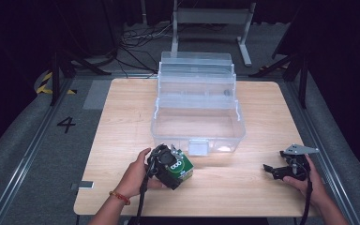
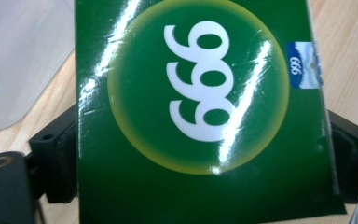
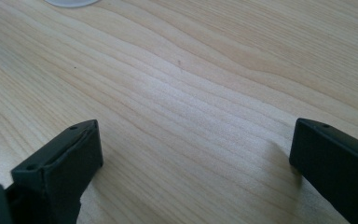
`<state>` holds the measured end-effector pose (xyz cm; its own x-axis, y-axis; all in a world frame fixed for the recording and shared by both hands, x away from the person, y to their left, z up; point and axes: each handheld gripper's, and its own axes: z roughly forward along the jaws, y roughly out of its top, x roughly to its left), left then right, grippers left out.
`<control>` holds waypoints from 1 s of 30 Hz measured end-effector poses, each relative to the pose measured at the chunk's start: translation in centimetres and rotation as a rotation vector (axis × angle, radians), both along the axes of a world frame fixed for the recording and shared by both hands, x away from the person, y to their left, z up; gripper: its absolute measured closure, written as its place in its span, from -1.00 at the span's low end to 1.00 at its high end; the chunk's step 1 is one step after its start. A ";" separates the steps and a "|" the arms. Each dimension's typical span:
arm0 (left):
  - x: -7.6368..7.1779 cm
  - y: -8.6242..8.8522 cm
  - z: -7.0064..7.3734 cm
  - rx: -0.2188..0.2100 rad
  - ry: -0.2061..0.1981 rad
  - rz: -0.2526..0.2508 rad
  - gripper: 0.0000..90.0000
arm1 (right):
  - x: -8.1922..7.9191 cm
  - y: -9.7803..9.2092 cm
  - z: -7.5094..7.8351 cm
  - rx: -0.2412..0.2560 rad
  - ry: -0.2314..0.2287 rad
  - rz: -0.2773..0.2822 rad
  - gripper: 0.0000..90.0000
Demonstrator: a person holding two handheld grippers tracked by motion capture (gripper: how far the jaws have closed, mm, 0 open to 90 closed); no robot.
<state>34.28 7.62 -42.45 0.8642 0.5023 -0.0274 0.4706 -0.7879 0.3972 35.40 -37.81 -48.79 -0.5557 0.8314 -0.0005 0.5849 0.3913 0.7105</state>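
A green box (image 2: 200,121) with a yellow-ringed circle and the white digits 999 sits between the jaws of my left gripper (image 2: 200,144), which press on both its sides. In the high view the same green box (image 1: 182,166) rests near the table's front, just before the clear bin, with my left gripper (image 1: 171,164) shut on it and a hand behind. My right gripper (image 1: 273,169) lies low at the front right, jaws pointing left. In the right gripper view my right gripper (image 3: 193,149) stands open over bare wood.
A clear plastic storage bin (image 1: 236,124) with its lid tipped back stands at the table's middle and far side. The wooden table (image 1: 122,122) has bare room left and right of it. A metal stand (image 1: 213,18) and cables lie on the floor beyond.
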 end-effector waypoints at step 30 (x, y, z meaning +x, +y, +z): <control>0.4 0.1 -0.3 0.059 0.056 -0.073 -0.69 | 2.6 5.2 10.0 0.032 -0.204 0.094 -0.30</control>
<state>34.71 7.74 -42.76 0.8964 0.4406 -0.0483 0.4314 -0.8421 0.3237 38.02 -32.61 -38.82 -0.6222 0.7771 -0.0949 0.3899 0.4127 0.8232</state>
